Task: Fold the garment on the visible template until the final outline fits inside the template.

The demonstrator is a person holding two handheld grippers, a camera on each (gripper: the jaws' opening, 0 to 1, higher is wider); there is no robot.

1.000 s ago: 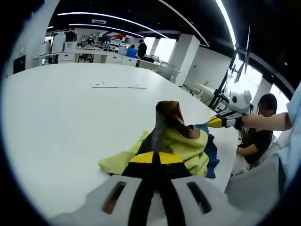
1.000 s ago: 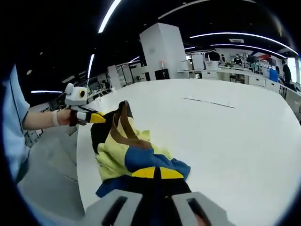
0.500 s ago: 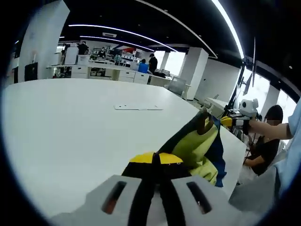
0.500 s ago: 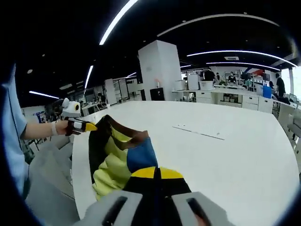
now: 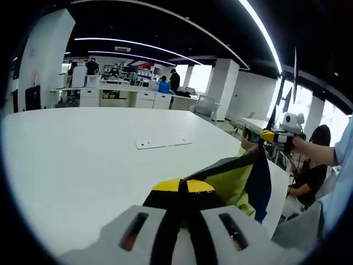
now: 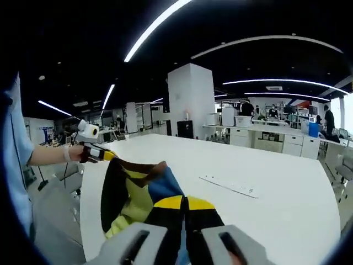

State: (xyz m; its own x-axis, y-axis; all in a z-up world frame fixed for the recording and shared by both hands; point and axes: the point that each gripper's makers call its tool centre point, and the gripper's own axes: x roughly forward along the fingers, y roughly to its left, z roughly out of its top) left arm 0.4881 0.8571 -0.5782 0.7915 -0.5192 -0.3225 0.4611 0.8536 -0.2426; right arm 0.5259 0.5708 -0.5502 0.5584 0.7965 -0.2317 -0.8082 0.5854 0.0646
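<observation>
Yellow-and-blue garment (image 6: 138, 193) hangs stretched between both closed jaws above the table (image 5: 83, 160); lower it evenly, probably onto the template (image 5: 164, 143).

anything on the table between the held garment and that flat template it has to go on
Nothing visible. Both tools, left and right, hold the garment up near the table edge, and the tabletop is bare up to the template.

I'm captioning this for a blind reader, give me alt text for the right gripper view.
A yellow, blue and black garment hangs stretched between the right gripper in the foreground and the left gripper at left, lifted above a white table. A flat white strip lies on the table; an office is behind.
</observation>
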